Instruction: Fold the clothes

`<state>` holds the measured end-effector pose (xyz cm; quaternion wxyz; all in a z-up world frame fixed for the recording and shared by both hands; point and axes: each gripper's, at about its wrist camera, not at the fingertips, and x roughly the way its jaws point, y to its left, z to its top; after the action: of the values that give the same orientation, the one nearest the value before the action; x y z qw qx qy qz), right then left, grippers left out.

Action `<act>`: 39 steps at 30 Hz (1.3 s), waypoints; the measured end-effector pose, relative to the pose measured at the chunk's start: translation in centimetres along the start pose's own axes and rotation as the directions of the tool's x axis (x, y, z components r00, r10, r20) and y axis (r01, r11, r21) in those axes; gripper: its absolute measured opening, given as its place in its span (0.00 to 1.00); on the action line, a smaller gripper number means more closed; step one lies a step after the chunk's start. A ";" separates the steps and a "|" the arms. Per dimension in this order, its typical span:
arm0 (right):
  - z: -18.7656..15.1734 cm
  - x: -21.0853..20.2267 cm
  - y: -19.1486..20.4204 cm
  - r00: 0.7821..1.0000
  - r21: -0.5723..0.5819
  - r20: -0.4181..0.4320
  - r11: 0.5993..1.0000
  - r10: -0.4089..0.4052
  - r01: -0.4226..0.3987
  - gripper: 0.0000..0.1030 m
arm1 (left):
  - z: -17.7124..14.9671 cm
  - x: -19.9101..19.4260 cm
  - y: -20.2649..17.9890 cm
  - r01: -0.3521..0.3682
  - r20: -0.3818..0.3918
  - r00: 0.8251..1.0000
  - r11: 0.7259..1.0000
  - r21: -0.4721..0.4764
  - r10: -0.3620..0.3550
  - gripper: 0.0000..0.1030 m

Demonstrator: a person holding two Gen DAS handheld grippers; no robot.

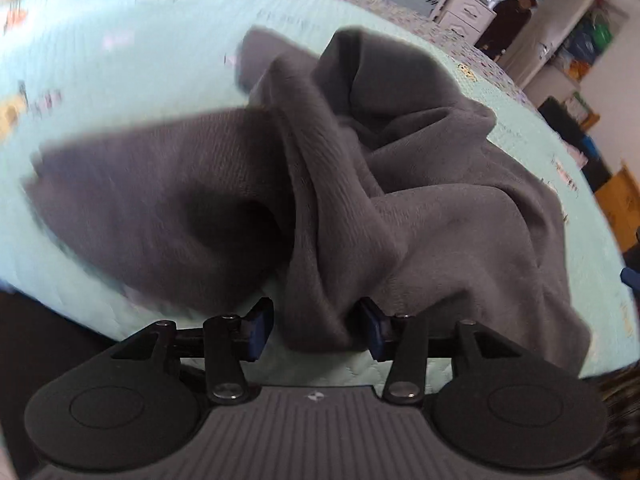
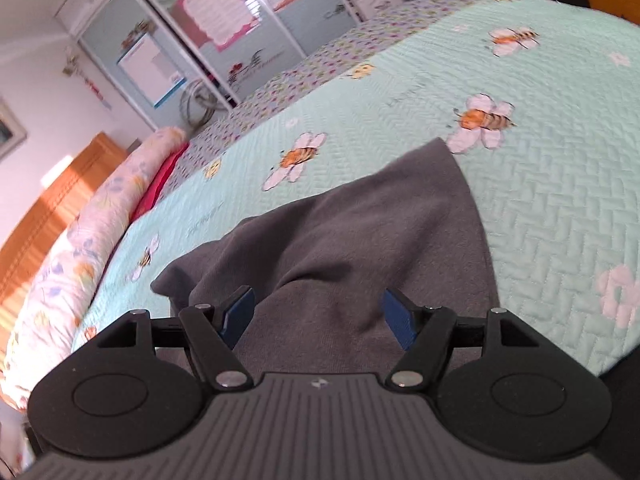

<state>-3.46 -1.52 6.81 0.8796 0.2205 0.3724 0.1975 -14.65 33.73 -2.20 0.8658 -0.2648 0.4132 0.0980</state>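
A dark grey garment (image 1: pixel 400 184) of soft, brushed, faintly ribbed fabric lies bunched on a bed covered by a mint-green quilt (image 1: pixel 120 40). In the left wrist view it fills the middle of the frame: a rumpled mound with deep folds at centre and right, and a flatter flap spreading toward the left, its edges smeared by motion blur. What kind of garment it is cannot be made out.

The left gripper (image 1: pixel 316 330), black with blue pads, sits at the bottom centre. A thick rope-like fold of the garment hangs down between its jaws. The jaws stand partly apart: the right pad touches the fold, while a sliver of quilt shows between the left pad and the cloth, so the fold is not pinched.

In the right wrist view the same garment (image 2: pixel 360 240) reaches from the bottom centre up to a squared corner at centre right, smoother here, with a few shallow creases. The right gripper (image 2: pixel 318 318) hangs over it with its jaws wide apart and nothing between the pads; whether the tips touch the cloth cannot be told.

The quilt (image 2: pixel 540 200) is stitched in a herringbone pattern and printed with bees and pale flowers, with a floral patchwork band along its far edge. A long floral bolster (image 2: pixel 100 216) lies at the left. Glass wardrobe doors (image 2: pixel 240 32) with coloured stickers stand at the upper left. In the upper right of the left wrist view, a person (image 1: pixel 510 20) in dark clothes stands small and blurred beside white drawers (image 1: pixel 466 12).
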 end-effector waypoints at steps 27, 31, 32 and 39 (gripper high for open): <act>8.5 21.7 15.0 0.994 -0.191 -0.098 0.981 -0.052 0.032 0.08 | 1.3 0.4 1.0 0.078 0.078 0.993 0.993 0.094 -0.085 0.31; 14.3 13.2 8.5 0.991 0.011 0.135 1.000 -0.008 0.006 0.07 | 1.8 -0.4 -0.1 0.073 0.118 0.989 0.991 0.114 -0.086 0.28; 15.1 11.1 6.7 0.982 0.045 0.190 0.999 -0.025 0.017 0.07 | 1.8 -0.6 -0.3 0.082 0.124 0.988 0.990 0.112 -0.096 0.35; 11.3 2.5 -4.3 0.948 0.195 0.235 0.966 -0.216 0.172 0.31 | 3.0 -2.1 -3.5 0.062 0.171 0.981 0.980 0.189 -0.095 0.57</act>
<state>7.29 -6.50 10.21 0.9127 0.2814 0.2924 0.0469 -12.65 32.51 2.25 0.9232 -0.1905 0.3301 0.0489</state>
